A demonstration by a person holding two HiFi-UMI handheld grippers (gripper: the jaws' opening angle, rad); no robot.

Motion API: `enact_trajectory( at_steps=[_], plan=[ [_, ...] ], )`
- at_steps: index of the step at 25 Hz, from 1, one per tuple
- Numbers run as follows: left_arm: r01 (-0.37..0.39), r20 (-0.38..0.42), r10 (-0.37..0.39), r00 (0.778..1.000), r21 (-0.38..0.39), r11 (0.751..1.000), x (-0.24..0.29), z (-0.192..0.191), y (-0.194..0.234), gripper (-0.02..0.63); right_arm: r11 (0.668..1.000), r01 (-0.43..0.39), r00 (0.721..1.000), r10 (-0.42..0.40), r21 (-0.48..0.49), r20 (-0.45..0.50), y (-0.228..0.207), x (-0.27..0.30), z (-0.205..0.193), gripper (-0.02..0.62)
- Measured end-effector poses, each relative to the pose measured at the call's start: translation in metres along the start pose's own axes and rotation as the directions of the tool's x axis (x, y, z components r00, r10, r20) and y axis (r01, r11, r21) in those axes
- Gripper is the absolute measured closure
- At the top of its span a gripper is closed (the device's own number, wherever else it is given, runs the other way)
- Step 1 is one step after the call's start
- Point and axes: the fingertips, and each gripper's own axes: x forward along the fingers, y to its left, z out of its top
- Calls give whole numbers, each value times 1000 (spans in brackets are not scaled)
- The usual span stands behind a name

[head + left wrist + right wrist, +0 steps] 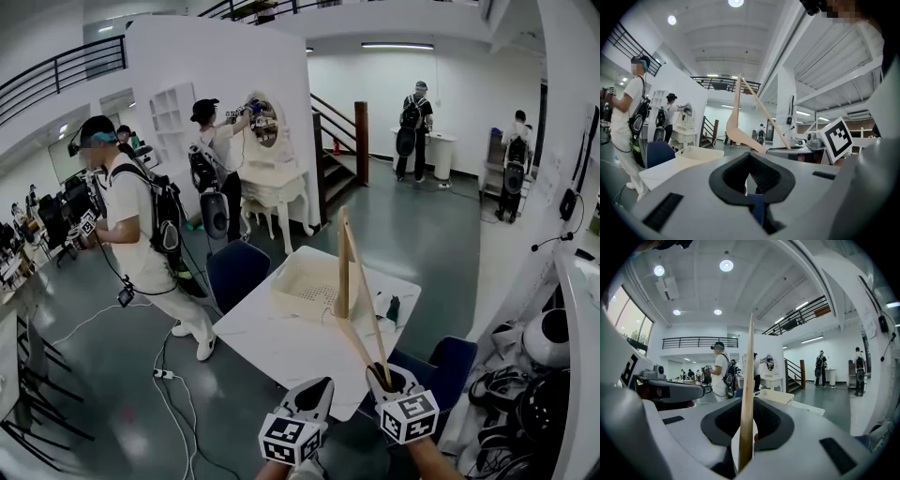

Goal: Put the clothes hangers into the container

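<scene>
Your left gripper hangs over the near edge of the single white table, its jaws together with nothing between them. One pale container sits on that table. One wooden hanger rises near the container's right side, off the tabletop, its lower end clamped in your right gripper.

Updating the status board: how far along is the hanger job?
Done: nothing seen yet; the cream basket shows no hanger inside. In hand: the right claw grips one wooden hanger, held upright; the left claw holds nothing. To do: get that hanger into the basket.
</scene>
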Motion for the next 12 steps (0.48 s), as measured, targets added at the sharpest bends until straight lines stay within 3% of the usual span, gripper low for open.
enact_trajectory(
  at_steps=[12],
  plan=[
    [-5,-4,5,1000,0,1000,37,13,57,603,1000,-8,1000,8,4,-10,-14,67,12,532]
  ],
)
